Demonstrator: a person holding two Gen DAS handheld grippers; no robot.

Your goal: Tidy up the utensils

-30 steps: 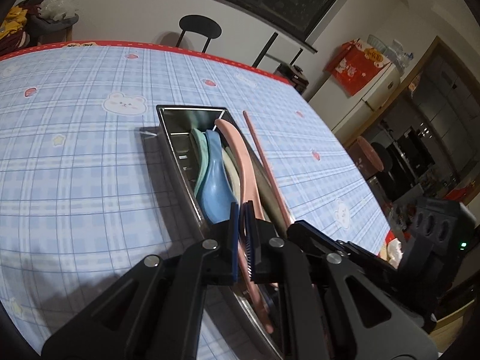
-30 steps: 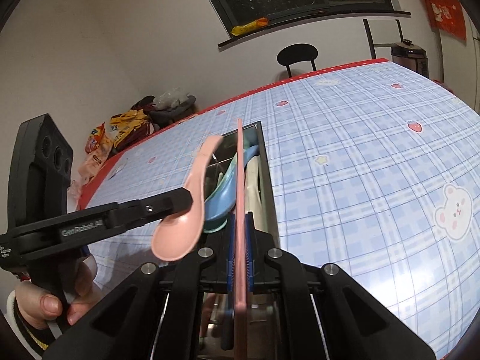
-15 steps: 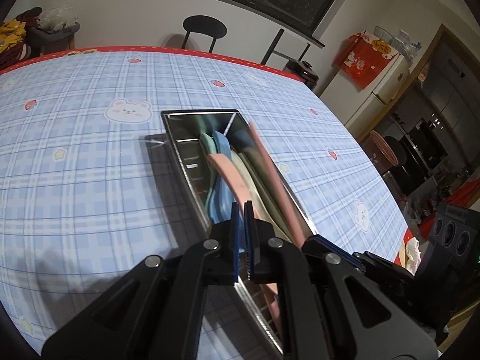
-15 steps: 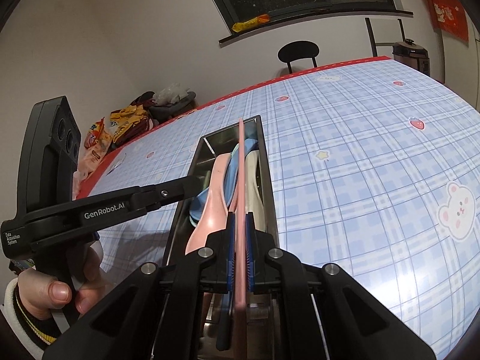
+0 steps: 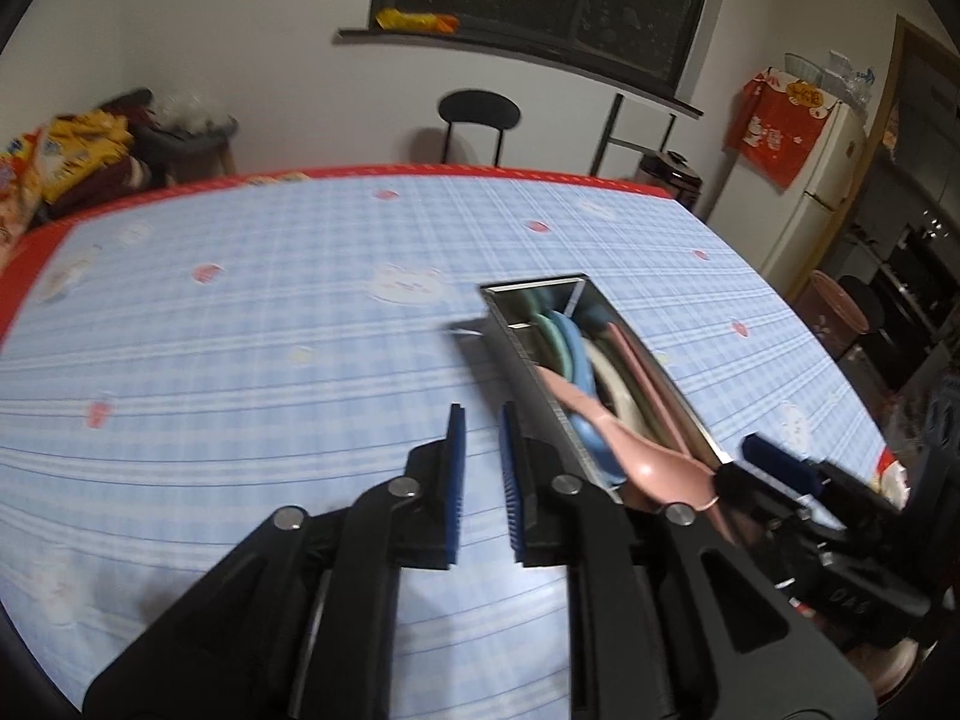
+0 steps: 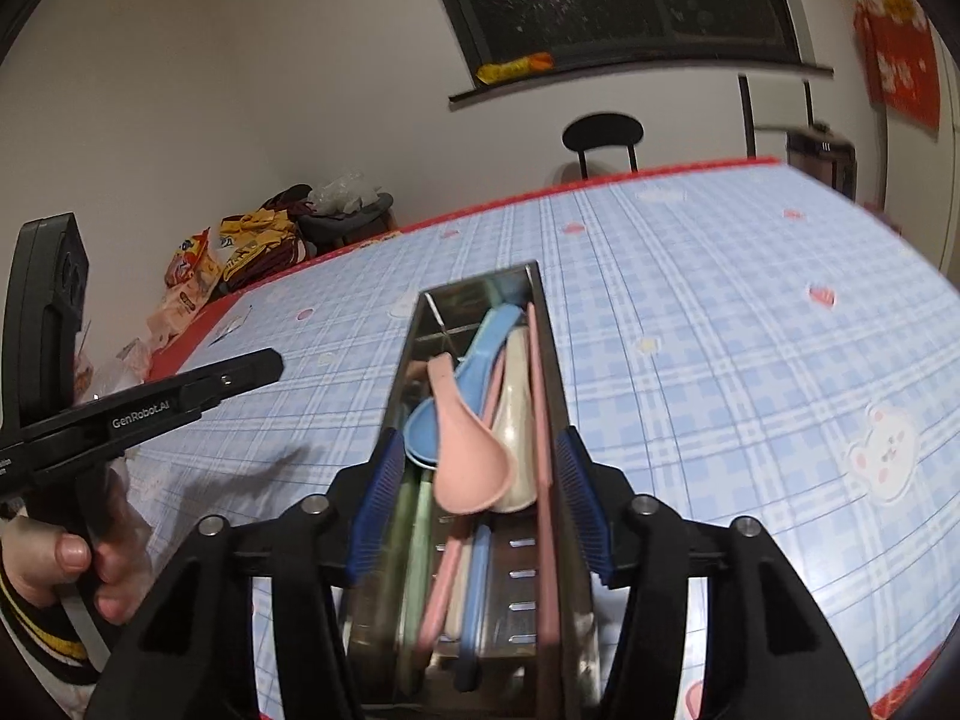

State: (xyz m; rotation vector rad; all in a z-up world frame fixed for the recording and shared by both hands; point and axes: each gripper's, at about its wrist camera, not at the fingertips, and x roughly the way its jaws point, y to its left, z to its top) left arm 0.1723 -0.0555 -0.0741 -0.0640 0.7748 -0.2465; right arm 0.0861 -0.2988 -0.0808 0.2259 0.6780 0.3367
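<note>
While both jaws open, left hand-held gripper (image 5: 480,474) empty beside tray (image 5: 528,360), right hand-held gripper (image 6: 477,510) straddling chopstick (image 6: 543,420) unpressed.

Left hand-held gripper (image 5: 482,468) opening, empty, beside steel tray (image 5: 540,384) of spoons (image 5: 576,354)

Both hand-held grippers, left (image 5: 480,468) and right (image 6: 480,498), are opening, empty.

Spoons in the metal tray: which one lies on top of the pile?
The pink spoon: its bowl rests over the blue spoon and beside the cream spoon, nearest the right hand-held gripper, whose jaws are opening and grip nothing.
</note>
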